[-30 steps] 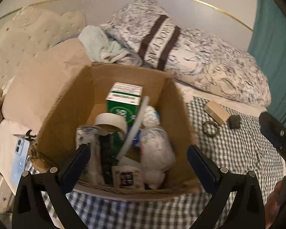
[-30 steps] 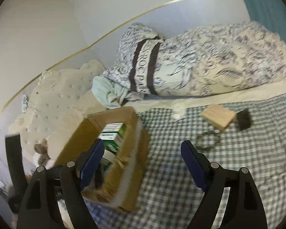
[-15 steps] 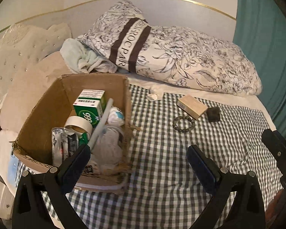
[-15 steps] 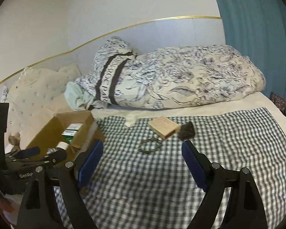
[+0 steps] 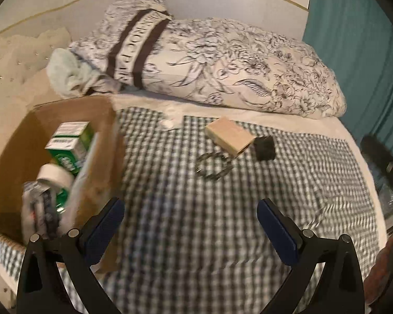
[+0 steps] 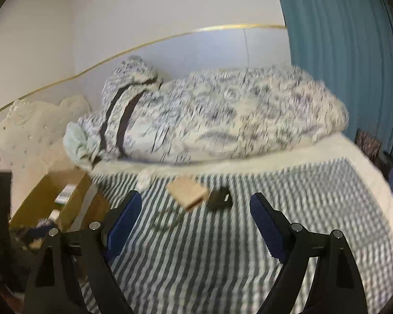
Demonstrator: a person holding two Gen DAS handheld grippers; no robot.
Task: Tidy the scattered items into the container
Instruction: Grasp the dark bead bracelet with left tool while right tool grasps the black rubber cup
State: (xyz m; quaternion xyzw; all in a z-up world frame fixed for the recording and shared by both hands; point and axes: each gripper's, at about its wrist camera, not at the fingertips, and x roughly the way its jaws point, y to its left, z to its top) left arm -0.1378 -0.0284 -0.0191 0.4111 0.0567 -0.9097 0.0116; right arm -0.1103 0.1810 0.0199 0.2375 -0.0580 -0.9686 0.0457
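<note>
Three items loose: we see a wooden block (image 5: 229, 137), a small black object (image 5: 264, 147) touching its right end, and a dark beaded ring (image 5: 213, 166) just in front of the block, all on the checked blanket (image 5: 196, 235).
Container: we find the cardboard box (image 5: 15, 141) at the blanket's left edge, well apart from the three; it holds a green carton (image 5: 68, 146), a tape roll (image 5: 56, 179) and other packets we cannot make out.
Left gripper (image 5: 190, 226): we see its jaws wide, nothing between them, over bare blanket beside the box.
Right gripper (image 6: 195, 216): we see its jaws wide and empty, facing the block (image 6: 188, 192) and black object (image 6: 220, 199).
Behind: a floral pillow (image 5: 222, 62).
</note>
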